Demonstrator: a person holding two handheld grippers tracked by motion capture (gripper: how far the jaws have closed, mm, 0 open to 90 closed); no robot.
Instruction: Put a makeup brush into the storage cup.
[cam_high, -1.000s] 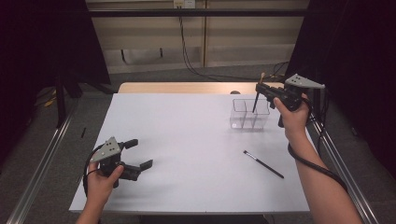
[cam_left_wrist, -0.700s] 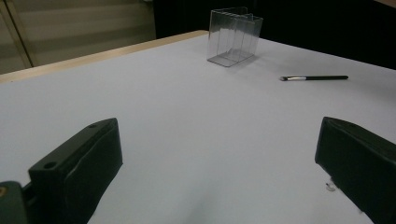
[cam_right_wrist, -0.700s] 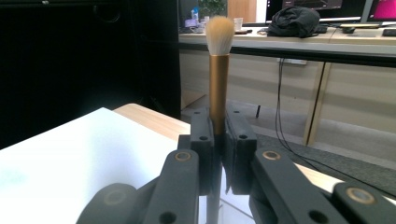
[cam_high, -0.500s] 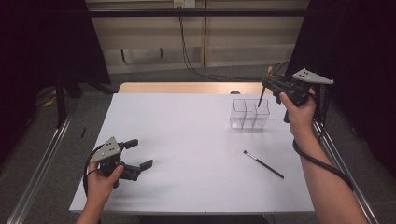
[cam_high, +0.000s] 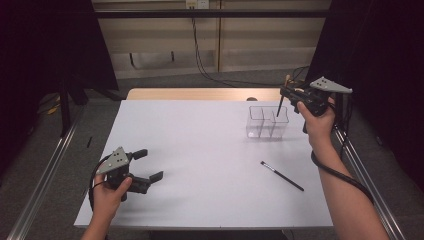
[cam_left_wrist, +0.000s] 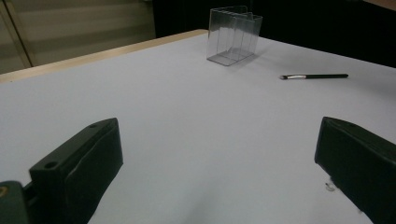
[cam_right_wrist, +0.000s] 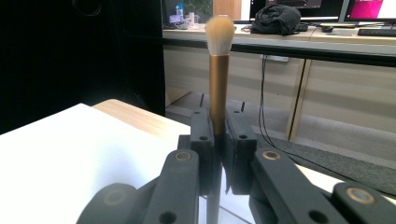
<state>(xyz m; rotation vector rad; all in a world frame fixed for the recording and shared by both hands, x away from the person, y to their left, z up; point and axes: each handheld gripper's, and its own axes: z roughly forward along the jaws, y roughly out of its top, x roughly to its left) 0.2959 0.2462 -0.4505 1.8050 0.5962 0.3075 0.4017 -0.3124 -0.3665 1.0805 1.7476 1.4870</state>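
Above white table (cam_high: 200, 150), right tongs (cam_high: 286, 92) clamp brush (cam_right_wrist: 218, 84) upright, bristles up; left tongs (cam_high: 147, 165) gape.

The tabletop (cam_high: 200, 150) is seen from high above its near edge, looking forward and down. Low at the near left corner, the left gripper view is aimed across toward the clear organiser (cam_left_wrist: 233, 35), shared with the high view. The right gripper view looks level past the far edge, very close in.
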